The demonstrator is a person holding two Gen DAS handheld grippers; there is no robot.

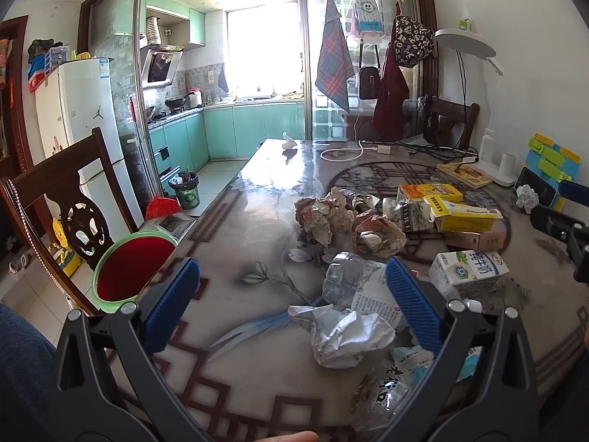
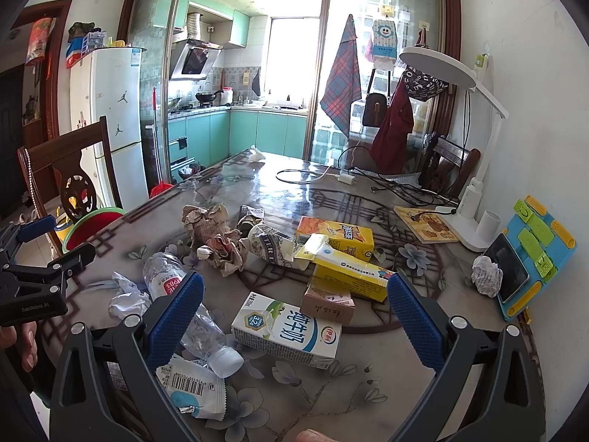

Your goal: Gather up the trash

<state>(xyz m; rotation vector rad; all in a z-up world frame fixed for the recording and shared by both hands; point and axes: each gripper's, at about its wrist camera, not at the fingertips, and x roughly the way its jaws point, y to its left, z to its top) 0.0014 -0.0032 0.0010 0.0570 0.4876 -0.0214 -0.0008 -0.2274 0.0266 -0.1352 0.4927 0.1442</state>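
While both grippers hang wide open and empty, the left gripper (image 1: pixel 292 307) frames crumpled paper (image 1: pixel 344 335) at lower centre, the right gripper (image 2: pixel 294 316) a milk carton (image 2: pixel 287 333) on the bench (image 2: pixel 368 401).

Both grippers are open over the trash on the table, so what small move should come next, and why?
Probably lower the left gripper onto the crumpled white paper and close. Its fingers stand wide apart and empty, the paper lies loose just ahead between them, and the green basin sits nearby beside the table.

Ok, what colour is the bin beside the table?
Green rim, red inside: the bin shows best in the left wrist view.
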